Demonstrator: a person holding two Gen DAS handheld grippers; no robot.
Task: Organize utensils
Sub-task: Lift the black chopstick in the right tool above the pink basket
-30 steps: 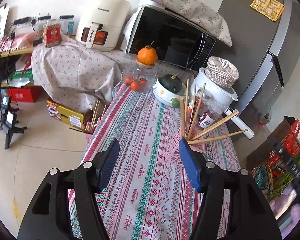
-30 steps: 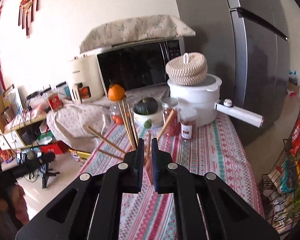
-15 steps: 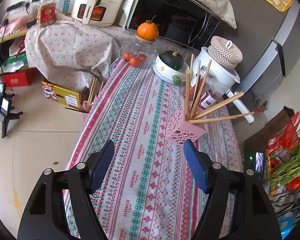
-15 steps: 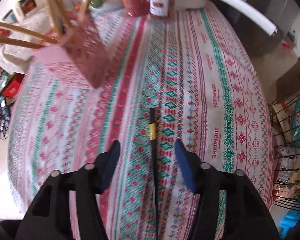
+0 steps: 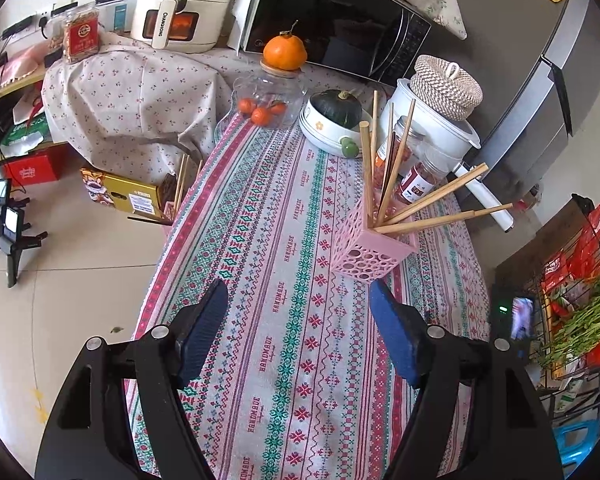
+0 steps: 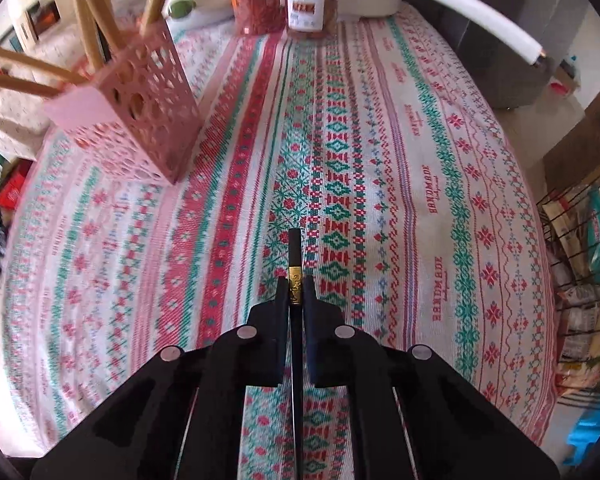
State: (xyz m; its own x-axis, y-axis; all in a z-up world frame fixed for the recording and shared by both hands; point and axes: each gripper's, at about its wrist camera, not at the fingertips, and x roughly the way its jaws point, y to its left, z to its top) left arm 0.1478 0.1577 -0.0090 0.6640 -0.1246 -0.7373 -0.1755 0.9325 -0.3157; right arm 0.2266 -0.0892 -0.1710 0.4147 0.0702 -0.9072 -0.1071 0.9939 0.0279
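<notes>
My right gripper [image 6: 294,292] has just clamped onto the black chopstick [image 6: 294,252] lying mid-table [image 6: 420,140]; my left gripper [image 5: 296,320] hangs released above the cloth, near the pink holder [image 5: 364,248].

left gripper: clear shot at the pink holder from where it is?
Probably yes. The left gripper is open and empty over bare tablecloth, nothing lying between it and the pink holder. The chopsticks fanning out could get in its way.

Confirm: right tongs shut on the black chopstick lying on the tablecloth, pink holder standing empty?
Not quite. The pink holder is not empty: the left wrist view shows several wooden chopsticks standing in it. The rest holds: the right tongs are shut on the black chopstick on the tablecloth.
</notes>
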